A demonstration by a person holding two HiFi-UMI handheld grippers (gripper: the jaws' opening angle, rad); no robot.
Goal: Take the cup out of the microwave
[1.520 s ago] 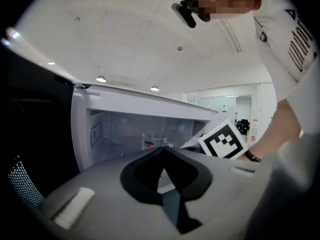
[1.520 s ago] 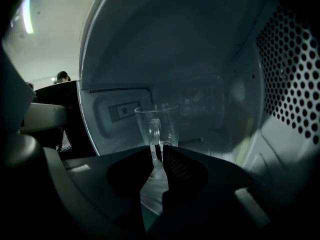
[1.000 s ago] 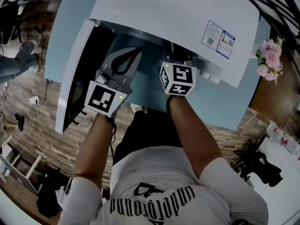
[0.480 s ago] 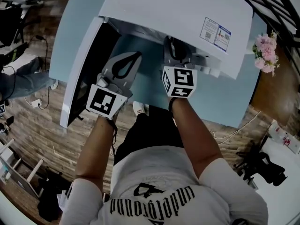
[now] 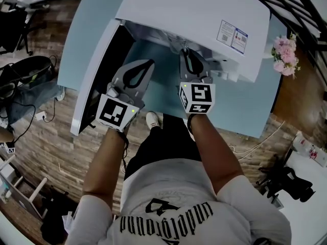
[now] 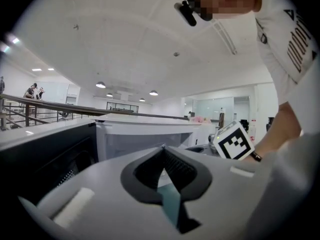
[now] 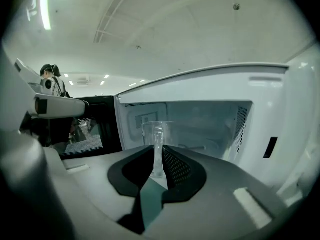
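Note:
A white microwave (image 5: 194, 14) stands on a light blue table (image 5: 240, 111) with its dark-windowed door (image 5: 97, 75) swung open to the left. My right gripper (image 5: 187, 54) is at the mouth of the cavity (image 7: 210, 124). In the right gripper view it (image 7: 159, 153) is shut on the handle of a clear glass cup (image 7: 156, 131), which stands upright just in front of the opening. My left gripper (image 5: 147, 64) hangs beside the open door, shut with nothing between its jaws (image 6: 162, 151). The head view does not show the cup clearly.
Pink flowers (image 5: 282, 55) stand at the table's right end. A label (image 5: 230, 34) sits on the microwave's top. Dark gear (image 5: 286, 180) lies on the wooden floor at the right. The door (image 7: 95, 129) stands close to the left of the cup.
Both grippers have drawn back toward me and a little upward. The right gripper's jaws have come out from under the microwave's top edge.

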